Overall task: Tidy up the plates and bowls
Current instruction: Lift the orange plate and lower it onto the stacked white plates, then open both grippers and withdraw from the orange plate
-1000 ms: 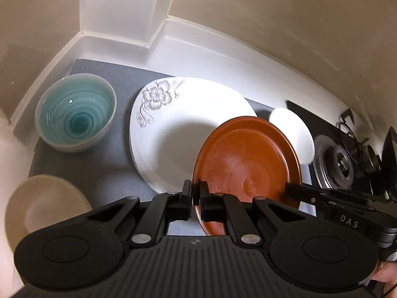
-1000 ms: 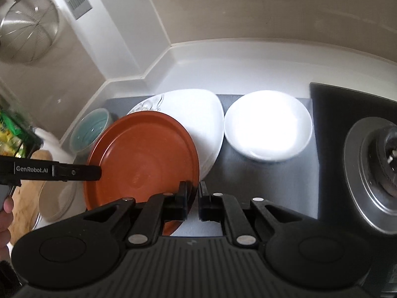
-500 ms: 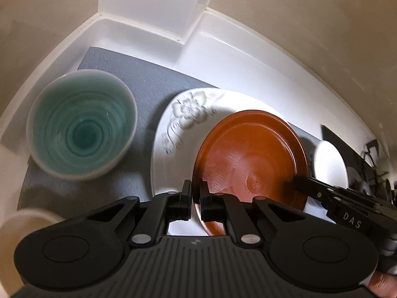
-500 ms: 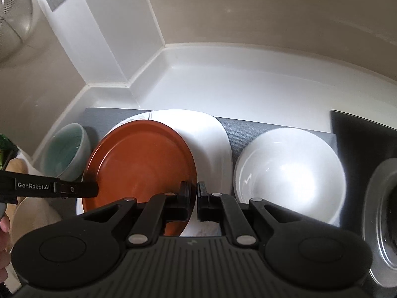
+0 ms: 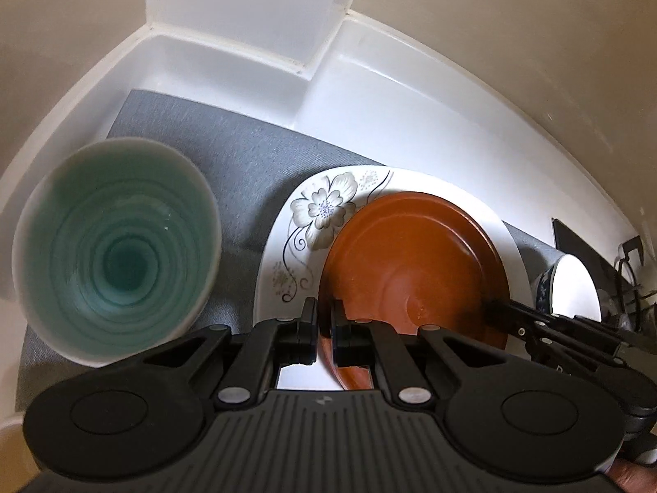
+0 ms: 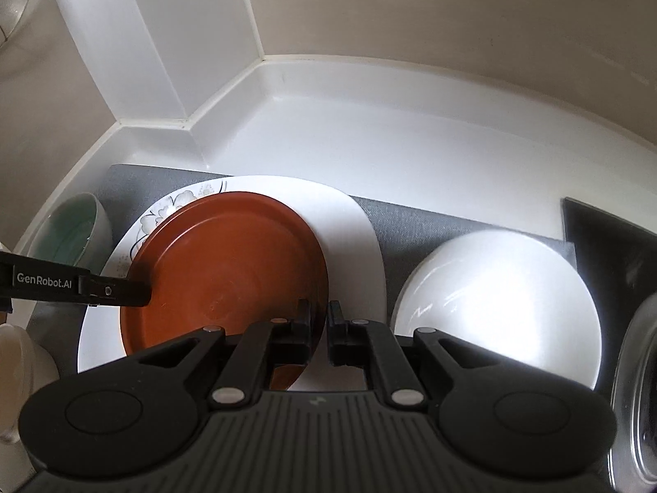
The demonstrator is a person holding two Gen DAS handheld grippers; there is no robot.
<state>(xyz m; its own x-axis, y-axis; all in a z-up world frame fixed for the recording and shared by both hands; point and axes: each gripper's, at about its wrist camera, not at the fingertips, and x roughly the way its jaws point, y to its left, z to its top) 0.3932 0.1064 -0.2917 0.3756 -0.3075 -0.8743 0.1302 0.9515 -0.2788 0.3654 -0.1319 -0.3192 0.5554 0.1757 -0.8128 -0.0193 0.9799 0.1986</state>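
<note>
A brown plate [image 5: 410, 263] [image 6: 230, 263] is held low over a white plate with a flower print [image 5: 312, 222] [image 6: 353, 238] on the grey mat. My left gripper [image 5: 324, 316] is shut on the brown plate's left rim. My right gripper [image 6: 318, 316] is shut on its right rim. Each gripper shows in the other's view, the right one [image 5: 534, 320] and the left one [image 6: 119, 289]. A teal bowl [image 5: 115, 254] [image 6: 70, 230] stands left of the plates. A white bowl [image 6: 497, 304] [image 5: 575, 287] stands to their right.
The grey mat [image 5: 246, 164] [image 6: 431, 222] lies on a white counter that ends at a wall corner. A cream bowl [image 6: 16, 361] sits at the far left. A black stove top with a burner [image 6: 636, 369] lies at the right.
Both grippers have carried the brown plate forward and down, so it sits closer over the flowered white plate. The teal and white bowls look nearer.
</note>
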